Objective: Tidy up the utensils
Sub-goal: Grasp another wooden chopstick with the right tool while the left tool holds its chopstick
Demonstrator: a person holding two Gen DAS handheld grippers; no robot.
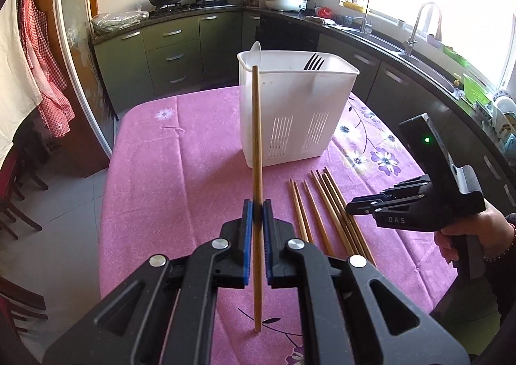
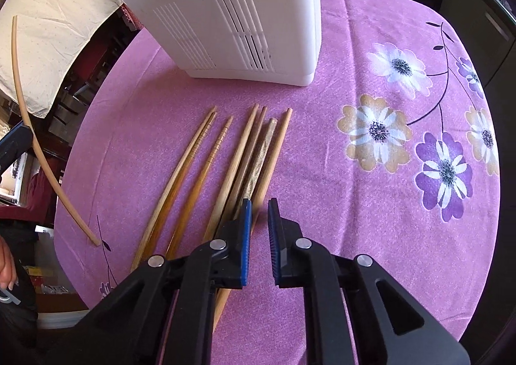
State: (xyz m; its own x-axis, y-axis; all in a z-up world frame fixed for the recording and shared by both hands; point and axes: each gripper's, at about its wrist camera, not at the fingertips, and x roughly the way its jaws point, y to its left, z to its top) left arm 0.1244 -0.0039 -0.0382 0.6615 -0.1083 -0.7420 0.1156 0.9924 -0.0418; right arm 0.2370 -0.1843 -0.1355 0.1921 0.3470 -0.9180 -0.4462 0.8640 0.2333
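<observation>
My left gripper (image 1: 257,215) clamps one chopstick (image 1: 256,152) upright, the white caddy (image 1: 300,113) just ahead; I should tip it over the rim. My right gripper (image 2: 259,229), unclenched, hovers over the loose chopsticks (image 2: 225,155) below.

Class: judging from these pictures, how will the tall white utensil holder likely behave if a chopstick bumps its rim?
The utensil holder looks like thin, slotted plastic holding only a fork, so it is probably light. Tall on a narrow base, it may tip or slide on the tablecloth.
</observation>
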